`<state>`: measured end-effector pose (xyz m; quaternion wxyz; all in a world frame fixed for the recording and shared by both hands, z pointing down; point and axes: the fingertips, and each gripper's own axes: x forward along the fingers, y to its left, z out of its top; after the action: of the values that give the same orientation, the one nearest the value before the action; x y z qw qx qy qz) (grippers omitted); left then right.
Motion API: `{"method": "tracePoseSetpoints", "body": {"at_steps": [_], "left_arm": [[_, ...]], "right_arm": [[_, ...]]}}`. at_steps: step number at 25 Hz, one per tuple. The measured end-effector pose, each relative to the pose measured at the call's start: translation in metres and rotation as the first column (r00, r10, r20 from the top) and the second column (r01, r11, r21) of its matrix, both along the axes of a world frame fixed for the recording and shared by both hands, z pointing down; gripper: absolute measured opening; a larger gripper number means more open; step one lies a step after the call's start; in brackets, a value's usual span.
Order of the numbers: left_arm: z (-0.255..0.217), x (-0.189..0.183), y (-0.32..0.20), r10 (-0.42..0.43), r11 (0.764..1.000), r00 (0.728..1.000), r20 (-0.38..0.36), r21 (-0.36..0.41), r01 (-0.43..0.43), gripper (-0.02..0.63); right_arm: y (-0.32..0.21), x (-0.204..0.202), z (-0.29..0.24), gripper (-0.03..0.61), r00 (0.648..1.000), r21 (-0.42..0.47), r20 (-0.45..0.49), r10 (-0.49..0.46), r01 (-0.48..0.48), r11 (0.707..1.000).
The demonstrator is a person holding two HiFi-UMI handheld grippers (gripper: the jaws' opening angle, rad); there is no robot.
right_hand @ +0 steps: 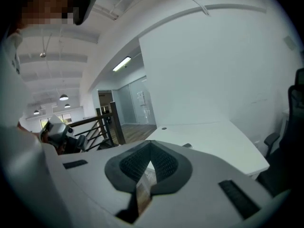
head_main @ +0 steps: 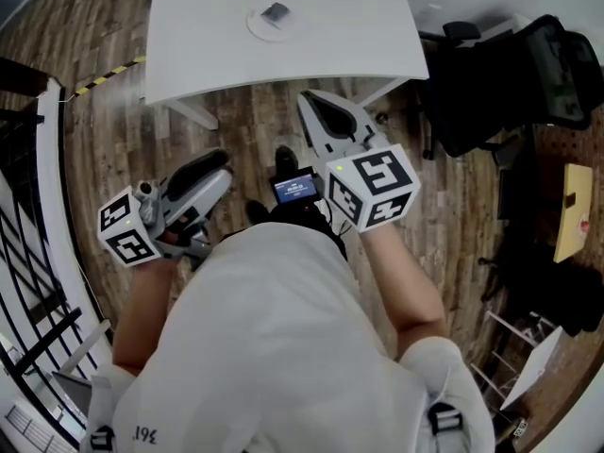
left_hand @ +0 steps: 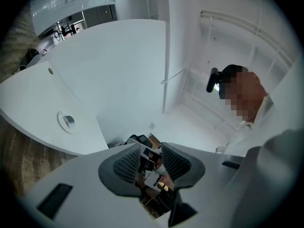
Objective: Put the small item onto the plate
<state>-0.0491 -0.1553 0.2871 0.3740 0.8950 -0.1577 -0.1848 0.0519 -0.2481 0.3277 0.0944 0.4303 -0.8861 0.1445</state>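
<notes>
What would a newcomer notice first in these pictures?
The two handheld grippers dominate the head view, over the wooden floor just short of the white table: the left gripper open, the right gripper shut and empty. On the table, a plate holds a small grey item.

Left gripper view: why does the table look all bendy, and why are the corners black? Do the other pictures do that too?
In the left gripper view, the wide lens bends the table edge into a curve and leaves dark corners, though the plate stays fairly sharp. In the right gripper view, the same bending and dark corners show, and the ceiling light glares brightly. In the head view, the floor bows toward the edges too.
</notes>
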Motion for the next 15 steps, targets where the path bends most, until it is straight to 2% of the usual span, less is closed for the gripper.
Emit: {"method": "tracePoseSetpoints", "body": {"at_steps": [7,15], "left_arm": [[-0.019,-0.016,0.028,-0.024,0.999,0.999,-0.045,0.025,0.025,0.143],[-0.024,-0.018,0.043,-0.032,0.999,0.998,-0.062,0.037,0.034,0.143]], "right_arm": [[0.035,0.012,-0.02,0.002,0.991,-0.043,0.134,0.03,-0.024,0.999],[0.051,-0.006,-0.05,0.002,0.969,-0.027,0.245,-0.017,0.025,0.999]]}}
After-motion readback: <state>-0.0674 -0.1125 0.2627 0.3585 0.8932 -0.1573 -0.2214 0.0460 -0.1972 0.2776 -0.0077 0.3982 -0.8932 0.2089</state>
